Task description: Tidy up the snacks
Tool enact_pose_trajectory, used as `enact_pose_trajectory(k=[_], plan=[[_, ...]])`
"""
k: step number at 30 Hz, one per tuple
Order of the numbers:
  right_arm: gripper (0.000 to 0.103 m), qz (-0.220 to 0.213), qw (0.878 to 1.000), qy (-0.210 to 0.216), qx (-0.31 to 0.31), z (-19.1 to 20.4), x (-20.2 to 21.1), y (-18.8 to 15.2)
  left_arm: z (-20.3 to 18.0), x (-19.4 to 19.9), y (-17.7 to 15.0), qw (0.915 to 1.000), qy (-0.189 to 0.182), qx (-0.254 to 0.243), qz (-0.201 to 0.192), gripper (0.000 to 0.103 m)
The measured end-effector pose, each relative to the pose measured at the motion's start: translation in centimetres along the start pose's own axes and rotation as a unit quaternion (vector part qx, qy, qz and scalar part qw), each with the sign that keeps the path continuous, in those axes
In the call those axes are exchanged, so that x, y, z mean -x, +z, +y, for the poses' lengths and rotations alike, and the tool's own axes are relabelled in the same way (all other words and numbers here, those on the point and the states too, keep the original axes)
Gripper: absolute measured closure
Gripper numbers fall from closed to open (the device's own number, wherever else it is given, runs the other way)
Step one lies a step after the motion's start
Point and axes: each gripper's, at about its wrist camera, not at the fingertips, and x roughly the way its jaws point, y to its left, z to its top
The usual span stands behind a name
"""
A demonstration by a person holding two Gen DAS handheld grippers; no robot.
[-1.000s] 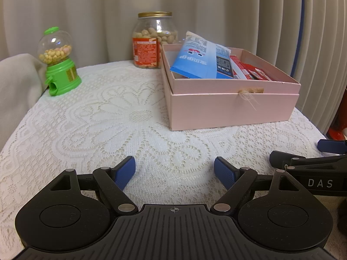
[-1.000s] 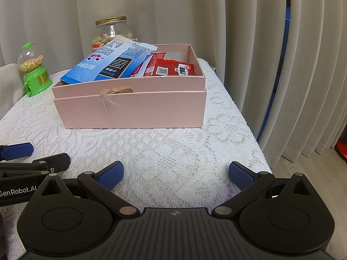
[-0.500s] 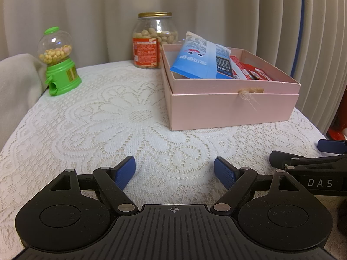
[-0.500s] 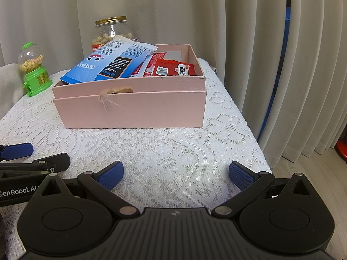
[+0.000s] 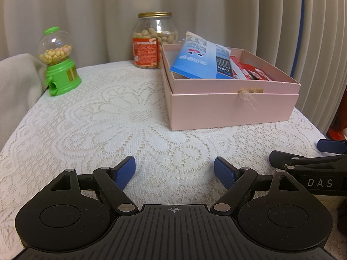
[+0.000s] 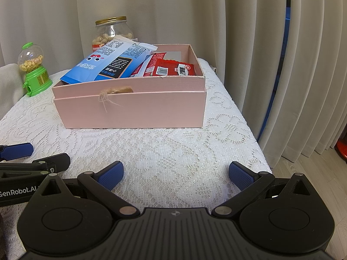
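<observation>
Pale pleated curtains [image 6: 249,43] hang behind a desk [image 5: 108,119] draped in white lace; both tongs sit low over the near edge, side by side, pointing forward. Ahead of the left tongs [image 5: 174,170] and off to their right stands the pink box [image 5: 229,108]; from the right tongs [image 6: 175,172] it lies straight ahead and a shade left. Inside it, a blue snack bag [image 6: 108,65] leans up over the rim on the left side, and red packets [image 6: 173,68] lie flat beside it on the right; so the loose packs look already gathered in. Outside the box, beyond the left tongs, a glass jar of nuts [image 5: 155,41] with a gold lid stands just behind the box's far-left corner; further left, well apart, a green candy dispenser [image 5: 59,62] sits by a cream cloth [image 5: 15,82]. My read: the job is largely done; whether the jar and dispenser are meant to move I cannot say. Now the pose: left tongs spread wide, nothing between the blue pads, hovering just above the lace; right tongs likewise spread and empty, level with their partner, each glimpsed at the edge of the other's view; neither is near the box, both well short of it.
</observation>
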Motion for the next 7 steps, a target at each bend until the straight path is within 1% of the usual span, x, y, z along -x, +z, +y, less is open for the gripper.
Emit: enact_pose_trajectory(k=[7], plan=[[0.000,0.000,1.000,0.000,0.000,0.01,-0.01,0.00,0.00,0.06,-0.02,1.0000,-0.003,0.000,-0.002,0.018]])
